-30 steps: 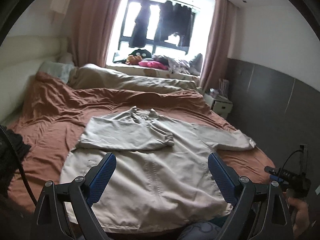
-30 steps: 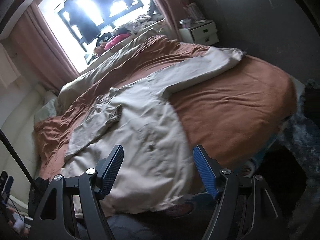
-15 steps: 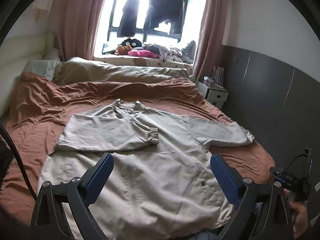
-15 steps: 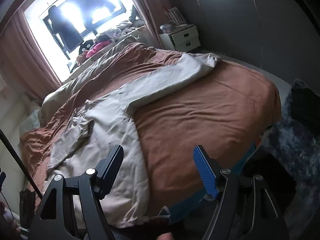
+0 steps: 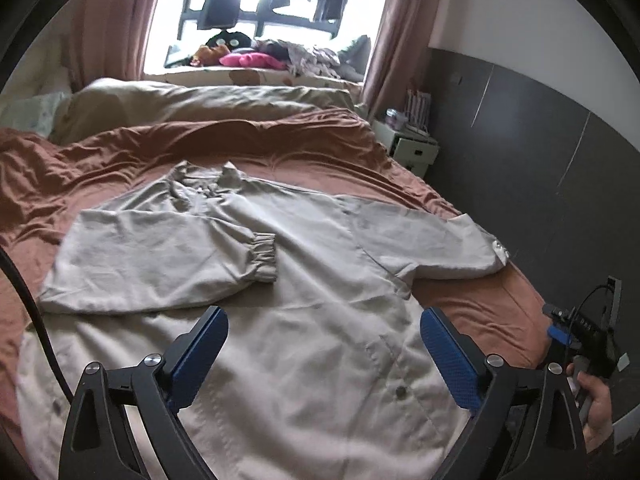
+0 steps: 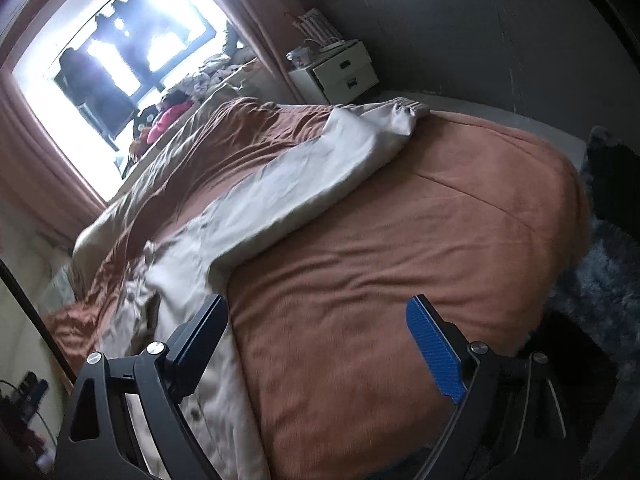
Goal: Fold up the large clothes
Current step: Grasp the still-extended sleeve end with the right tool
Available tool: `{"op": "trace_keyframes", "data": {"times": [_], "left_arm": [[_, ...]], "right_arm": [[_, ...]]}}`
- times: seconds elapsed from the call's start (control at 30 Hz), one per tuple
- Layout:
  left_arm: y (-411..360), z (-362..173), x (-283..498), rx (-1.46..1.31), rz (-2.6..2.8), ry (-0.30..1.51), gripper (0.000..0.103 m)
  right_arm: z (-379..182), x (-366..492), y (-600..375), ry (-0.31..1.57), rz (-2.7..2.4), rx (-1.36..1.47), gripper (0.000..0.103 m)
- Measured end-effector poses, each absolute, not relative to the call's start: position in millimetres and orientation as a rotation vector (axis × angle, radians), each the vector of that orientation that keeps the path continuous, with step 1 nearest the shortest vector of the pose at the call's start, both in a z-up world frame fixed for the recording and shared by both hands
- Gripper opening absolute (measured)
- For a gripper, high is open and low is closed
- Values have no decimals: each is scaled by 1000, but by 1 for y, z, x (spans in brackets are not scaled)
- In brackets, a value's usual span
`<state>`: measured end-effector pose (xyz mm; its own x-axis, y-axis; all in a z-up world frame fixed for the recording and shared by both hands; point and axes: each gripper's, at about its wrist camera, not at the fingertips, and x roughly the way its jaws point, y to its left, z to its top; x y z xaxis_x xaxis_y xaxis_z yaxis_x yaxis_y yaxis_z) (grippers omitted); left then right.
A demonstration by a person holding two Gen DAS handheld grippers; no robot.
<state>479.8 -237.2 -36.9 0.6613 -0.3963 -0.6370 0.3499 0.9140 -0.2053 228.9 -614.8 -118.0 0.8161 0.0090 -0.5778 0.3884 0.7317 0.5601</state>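
Observation:
A large beige jacket point(image 5: 304, 300) lies flat on the rust-brown bed point(image 5: 100, 160). Its left sleeve point(image 5: 160, 256) is folded across the chest, cuff near the middle. Its right sleeve point(image 5: 424, 240) stretches out to the bed's right edge; the right wrist view shows it point(image 6: 304, 184) running up to the far corner. My left gripper point(image 5: 324, 344) is open and empty above the jacket's lower front. My right gripper point(image 6: 316, 336) is open and empty above the bed's near right part, below that sleeve. It also shows in the left wrist view point(image 5: 580, 332), held in a hand.
A beige duvet point(image 5: 208, 104) lies bunched at the bed's far side under the window. A white nightstand point(image 5: 408, 148) stands at the far right against the dark wall. A dark shaggy rug point(image 6: 600, 280) lies on the floor right of the bed.
My left gripper has moved forward over the jacket. My right gripper has swung right and in toward the bed, so the outstretched sleeve now fills more of its view.

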Motion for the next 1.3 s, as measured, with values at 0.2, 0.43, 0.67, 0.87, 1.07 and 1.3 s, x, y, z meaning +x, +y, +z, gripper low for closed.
{"op": "trace_keyframes", "data": {"times": [0.2,0.43,0.67,0.87,1.07,1.3], "left_arm": [[-252,-61,529,-31,-419,781,85],[-255,-96,584,7,-392,846,65],[-250,-134,629,34,-378,891,64],[-248,-165,660,83,-347,939,63],[-239,-202,682,26,-318,1080,57],[-219,-167,656,-38,-363,998,56]], "right_arm": [[-136,275,-643,581,-259,754,68],[-165,332,-672,599,-258,843,46],[-187,382,-689,649,-291,817,38],[-200,410,-698,682,-366,795,38],[-200,431,-697,675,-366,769,3],[-140,421,-669,577,-327,667,0]]}}
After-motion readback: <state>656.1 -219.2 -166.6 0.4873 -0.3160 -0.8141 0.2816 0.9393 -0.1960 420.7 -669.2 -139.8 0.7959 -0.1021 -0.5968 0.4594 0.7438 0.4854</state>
